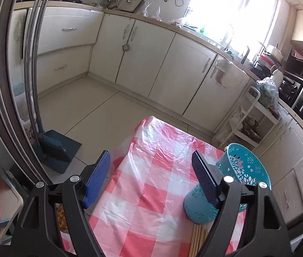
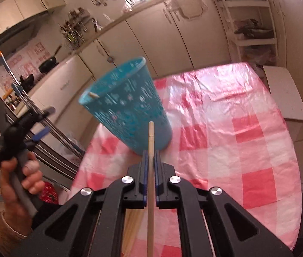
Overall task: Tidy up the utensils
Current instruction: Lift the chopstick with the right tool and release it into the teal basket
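A teal perforated utensil cup (image 2: 127, 107) stands on the red-and-white checked tablecloth (image 2: 237, 141), with one chopstick tip (image 2: 93, 95) showing at its rim. My right gripper (image 2: 151, 156) is shut on a wooden chopstick (image 2: 151, 137) that points up toward the cup, just in front of it. My left gripper (image 1: 151, 167) is open and empty above the table's left part; the cup (image 1: 232, 184) is beside its right finger. Several wooden chopsticks (image 1: 197, 238) lie on the cloth below the cup. The left gripper (image 2: 42, 122) also shows in the right wrist view, held in a hand.
White kitchen cabinets (image 1: 151, 64) run along the far side. A broom and dustpan (image 1: 52, 143) lean at the left by a dark door frame. A white shelf rack (image 1: 252, 115) stands past the table's far right. A white board (image 2: 284, 92) lies beyond the table's right edge.
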{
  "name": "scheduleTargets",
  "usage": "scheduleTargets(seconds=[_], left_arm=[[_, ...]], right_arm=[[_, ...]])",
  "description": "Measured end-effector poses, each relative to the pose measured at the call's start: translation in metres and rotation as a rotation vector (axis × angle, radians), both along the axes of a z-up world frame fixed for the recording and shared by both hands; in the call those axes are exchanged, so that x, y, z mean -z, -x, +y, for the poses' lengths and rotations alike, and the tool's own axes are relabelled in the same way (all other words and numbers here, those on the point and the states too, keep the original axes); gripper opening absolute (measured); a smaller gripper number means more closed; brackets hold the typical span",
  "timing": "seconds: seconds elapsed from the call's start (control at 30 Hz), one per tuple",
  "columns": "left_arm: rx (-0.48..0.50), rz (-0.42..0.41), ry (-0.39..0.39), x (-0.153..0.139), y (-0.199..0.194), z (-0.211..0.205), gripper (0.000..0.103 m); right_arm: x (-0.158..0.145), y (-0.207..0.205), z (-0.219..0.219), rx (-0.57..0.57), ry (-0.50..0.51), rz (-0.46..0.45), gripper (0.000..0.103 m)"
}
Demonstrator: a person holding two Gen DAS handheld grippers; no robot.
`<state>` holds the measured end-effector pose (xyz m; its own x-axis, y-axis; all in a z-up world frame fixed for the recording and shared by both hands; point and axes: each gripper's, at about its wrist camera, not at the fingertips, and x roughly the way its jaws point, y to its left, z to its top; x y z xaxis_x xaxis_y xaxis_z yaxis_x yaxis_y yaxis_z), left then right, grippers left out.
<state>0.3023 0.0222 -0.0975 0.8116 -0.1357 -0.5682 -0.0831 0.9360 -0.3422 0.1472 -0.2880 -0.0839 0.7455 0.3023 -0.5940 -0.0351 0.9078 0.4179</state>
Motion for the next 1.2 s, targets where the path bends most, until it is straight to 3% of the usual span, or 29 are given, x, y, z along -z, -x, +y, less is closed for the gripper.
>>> scheduleTargets(seconds=[0.23, 0.43, 0.7, 1.07, 1.2], left_arm=[[0.017, -0.029, -0.075, -0.003, 0.005, -0.023, 0.076], [0.019, -0.044, -0.084, -0.006, 0.006, -0.023, 0.077], [0.021, -0.045, -0.067, -0.006, 0.004, -0.021, 0.079], [0.024, -0.039, -0.073, -0.004, 0.004, -0.023, 0.079], [0.016, -0.036, -0.072, -0.002, 0.004, -0.021, 0.079]], right_arm=[[-0.084, -0.048, 0.021, -0.003, -0.049, -0.257, 0.006], [-0.101, -0.108, 0.042, 0.119, 0.005, -0.371, 0.006], [-0.074, -0.135, 0.042, 0.225, 0.11, -0.349, 0.006], [-0.05, -0.125, 0.049, 0.192, 0.216, -0.319, 0.006], [-0.049, -0.12, 0.045, 0.192, 0.208, -0.306, 0.006]])
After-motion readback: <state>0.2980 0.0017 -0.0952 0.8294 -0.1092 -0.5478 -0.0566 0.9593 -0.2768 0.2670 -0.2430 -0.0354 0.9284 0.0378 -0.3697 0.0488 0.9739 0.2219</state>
